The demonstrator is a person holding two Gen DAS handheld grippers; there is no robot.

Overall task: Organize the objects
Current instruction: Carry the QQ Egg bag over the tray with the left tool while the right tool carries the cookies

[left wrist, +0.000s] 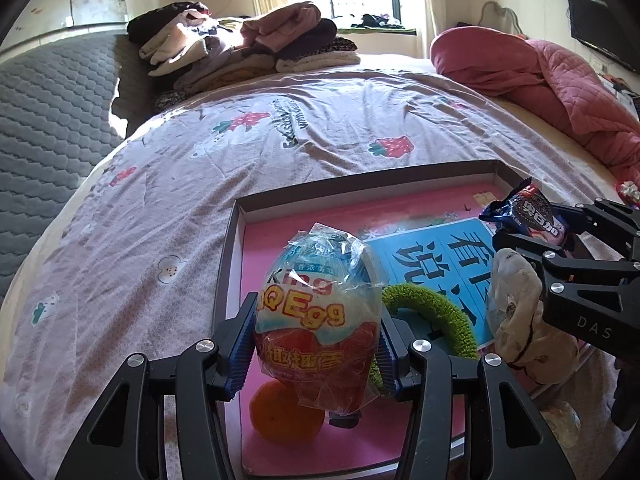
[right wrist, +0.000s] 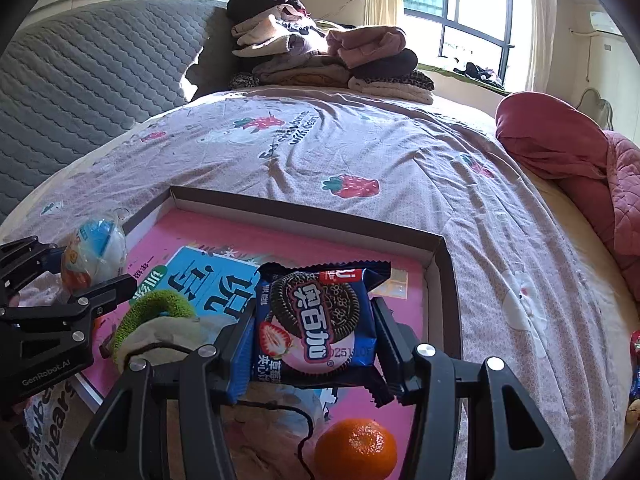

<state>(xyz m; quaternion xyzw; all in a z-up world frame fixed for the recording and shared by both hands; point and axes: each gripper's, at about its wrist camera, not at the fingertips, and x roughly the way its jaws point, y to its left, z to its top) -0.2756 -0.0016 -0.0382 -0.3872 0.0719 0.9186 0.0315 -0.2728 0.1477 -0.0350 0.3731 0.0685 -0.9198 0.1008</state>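
My left gripper [left wrist: 318, 344] is shut on a wrapped toy egg [left wrist: 320, 320] and holds it above the near left part of a shallow pink-lined box [left wrist: 256, 204]. My right gripper [right wrist: 314, 340] is shut on a blue Oreo packet [right wrist: 316, 320] above the same box [right wrist: 440, 256]. In the box lie an orange [right wrist: 354, 450], a green fuzzy ring [left wrist: 440, 308], a beige cloth pouch [left wrist: 516, 312] and a blue printed card [left wrist: 432, 252]. The right gripper with its packet also shows in the left wrist view [left wrist: 528, 216]. The egg shows in the right wrist view [right wrist: 94, 252].
The box sits on a bed with a strawberry-print sheet [left wrist: 280, 140]. Folded clothes [left wrist: 240, 44] are piled at the far end. A pink quilt [left wrist: 560, 80] lies at the right. A grey padded headboard [right wrist: 92, 72] stands at the left. Small snacks [right wrist: 636, 360] lie right of the box.
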